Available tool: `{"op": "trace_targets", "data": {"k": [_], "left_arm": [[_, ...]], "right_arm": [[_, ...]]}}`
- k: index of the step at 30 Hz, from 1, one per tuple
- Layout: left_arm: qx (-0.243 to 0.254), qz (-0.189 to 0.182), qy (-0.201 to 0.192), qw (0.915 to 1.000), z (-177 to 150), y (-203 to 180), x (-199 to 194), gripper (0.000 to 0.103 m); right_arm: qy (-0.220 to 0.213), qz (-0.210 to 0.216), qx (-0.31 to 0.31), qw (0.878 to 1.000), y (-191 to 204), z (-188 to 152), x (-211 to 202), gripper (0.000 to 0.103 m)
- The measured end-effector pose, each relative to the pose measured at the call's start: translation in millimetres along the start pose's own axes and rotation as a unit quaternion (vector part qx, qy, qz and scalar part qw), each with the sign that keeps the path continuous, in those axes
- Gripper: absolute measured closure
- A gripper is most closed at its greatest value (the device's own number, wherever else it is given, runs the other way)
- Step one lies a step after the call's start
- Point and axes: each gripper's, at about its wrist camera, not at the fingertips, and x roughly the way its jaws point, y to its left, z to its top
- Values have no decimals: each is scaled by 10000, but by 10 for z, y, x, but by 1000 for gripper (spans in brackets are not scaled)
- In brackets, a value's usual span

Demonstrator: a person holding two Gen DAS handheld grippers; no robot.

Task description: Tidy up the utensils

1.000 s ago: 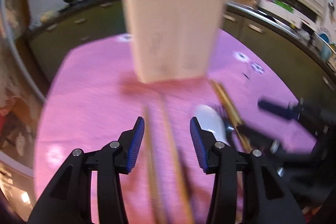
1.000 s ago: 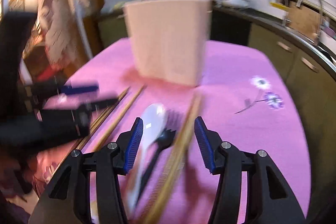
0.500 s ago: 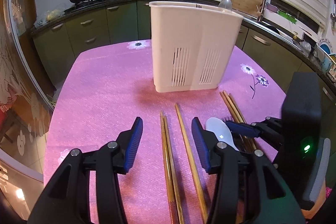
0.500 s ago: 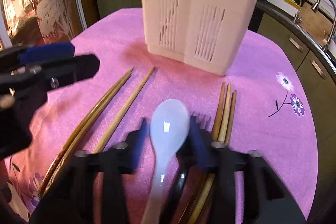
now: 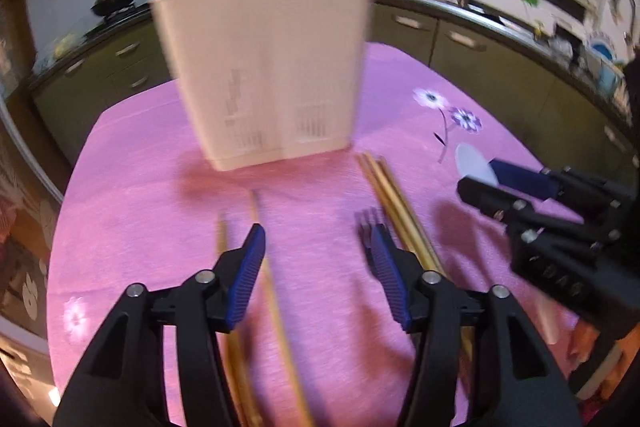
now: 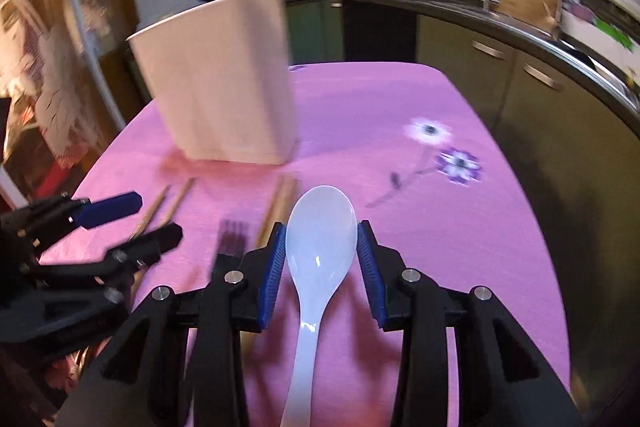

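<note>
White ceramic spoon sits clamped between our right gripper fingers, bowl forward, raised above the pink surface near the flower print. Our left gripper hangs over the cloth with its fingers spreading wider and nothing pinched between them, one wooden chopstick running along beside the left finger and the black fork by the right one. Beyond them stands the cream utensil holder, upright, with three more chopsticks lying right of it.
</note>
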Motion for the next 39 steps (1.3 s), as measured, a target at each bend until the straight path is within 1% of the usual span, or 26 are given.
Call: {"op": "trace_targets", "data": {"k": [2,7,9,12,13,14,16,17,18,19,24,29,30,31,34,36,39], "left_arm": [[58,48,133,9999,0,-141,114,49],[63,113,414,9991,-76,-277,205,49],[60,66,456,9989,-132,-317,193,49],[84,118,463,9988,-166,-347,214,50],[91,161,500,9986,-176,-350,252,54],[95,160,478,9987,-172,-355,270,55],[141,212,460,9986,-143,-378,297,64],[148,205,458,9986,-130,-383,309,67],[168,198,458,9986,-117,-389,313,75],[198,156,473,9986,-109,-390,319,80],[239,-32,553,9982,-179,-272,250,80],[88,-310,675,9972,-277,-55,132,80],[42,-295,623,9976,-258,-17,123,74],[42,-248,576,9980,-251,-2,109,66],[72,-209,484,9986,-194,-13,117,64],[88,-171,541,9984,-174,-38,165,62],[53,-266,680,9973,-198,-53,247,61]], "right_arm": [[-38,-9,71,10000,-106,-39,-42,66],[-137,110,147,9997,-212,-60,-123,66],[-192,150,167,9996,-231,-53,-163,66],[-252,209,200,9993,-248,-36,-187,66],[-260,213,206,9992,-246,-39,-183,66],[-263,218,212,9992,-247,-39,-190,66],[-263,213,226,9992,-252,-46,-194,66],[-262,200,237,9992,-259,-45,-202,66],[-270,195,250,9991,-257,-42,-209,66],[-280,191,254,9991,-258,-39,-219,66],[-303,255,211,9990,-201,-14,-258,66],[-31,209,55,9998,-72,-52,-132,66],[83,117,37,9999,-49,-72,-77,66],[177,62,35,9998,-37,-90,-32,66],[413,-44,43,9991,-50,-144,75,66],[533,-79,20,9985,-66,-179,121,66],[672,-79,-21,9977,-89,-222,165,66]]}}
